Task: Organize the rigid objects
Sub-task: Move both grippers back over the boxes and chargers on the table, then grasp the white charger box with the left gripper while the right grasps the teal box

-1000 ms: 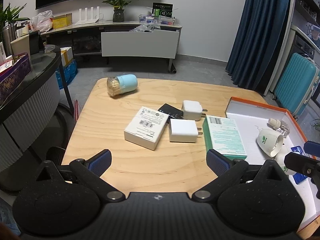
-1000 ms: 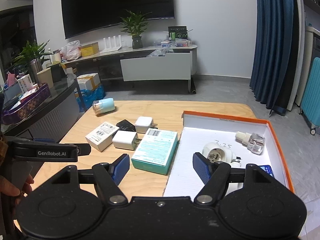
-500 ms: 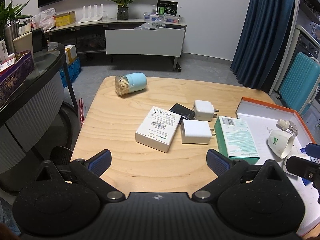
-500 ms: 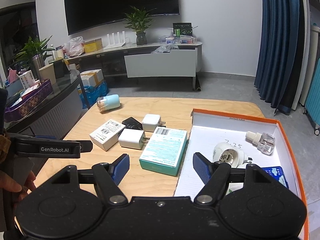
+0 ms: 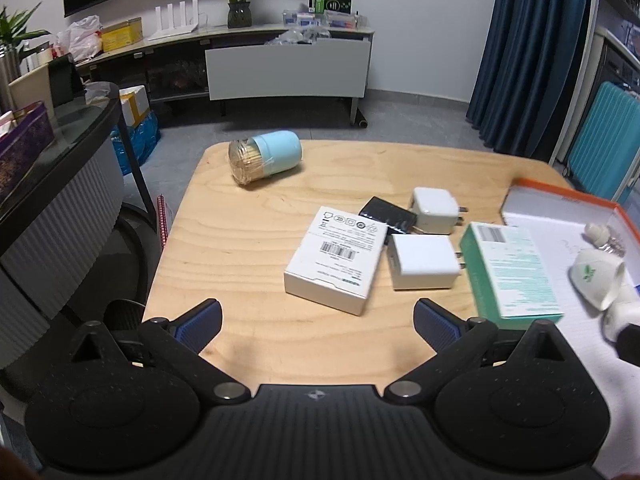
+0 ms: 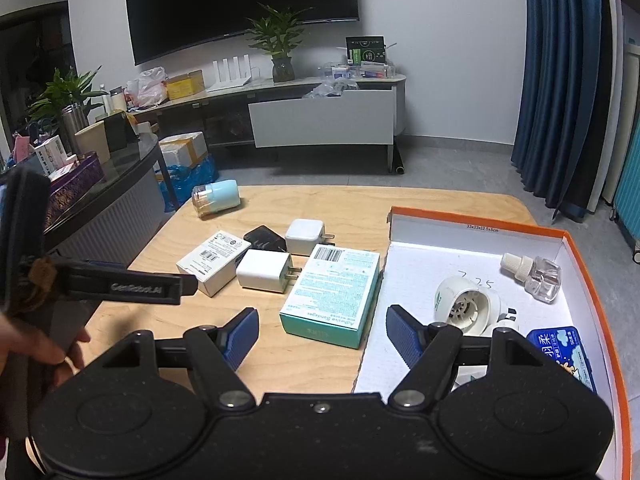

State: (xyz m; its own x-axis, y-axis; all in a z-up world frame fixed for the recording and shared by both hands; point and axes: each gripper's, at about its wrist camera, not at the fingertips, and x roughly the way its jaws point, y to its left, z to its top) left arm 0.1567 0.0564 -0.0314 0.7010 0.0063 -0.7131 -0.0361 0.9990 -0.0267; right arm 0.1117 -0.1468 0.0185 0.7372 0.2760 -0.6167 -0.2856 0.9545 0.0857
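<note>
On the far left of the counter (image 5: 208,240) the toothpick jar (image 5: 264,158) lies on its side, well apart from the other things; being round it could roll toward the near edge if a finger pushes it from one side only, and whether its blue cap is firmly on I cannot tell. The left gripper (image 5: 318,320) hangs above the bare wood with its fingers spread and nothing between them. In front of it the white box (image 5: 338,258) lies touching the black item (image 5: 388,214), which is half covered, so its kind is hard to make out. The two white chargers (image 5: 424,262) are just beside it with their prongs toward the green box (image 6: 332,294); a grip on one could push its neighbour, since they are so crowded. The right gripper (image 6: 320,332) also has its fingers spread and empty, with the green box beyond them and the wall of the orange tray (image 6: 480,224) before the right finger. If the green box is lifted low, it may catch on this wall. Inside the tray the white plug-in device (image 6: 466,304), the clear bottle (image 6: 534,274) and the blue packet (image 6: 560,350) are already placed; the device's lower part and the packet's lower corner are hidden behind the gripper, and the left view is blurred there
</note>
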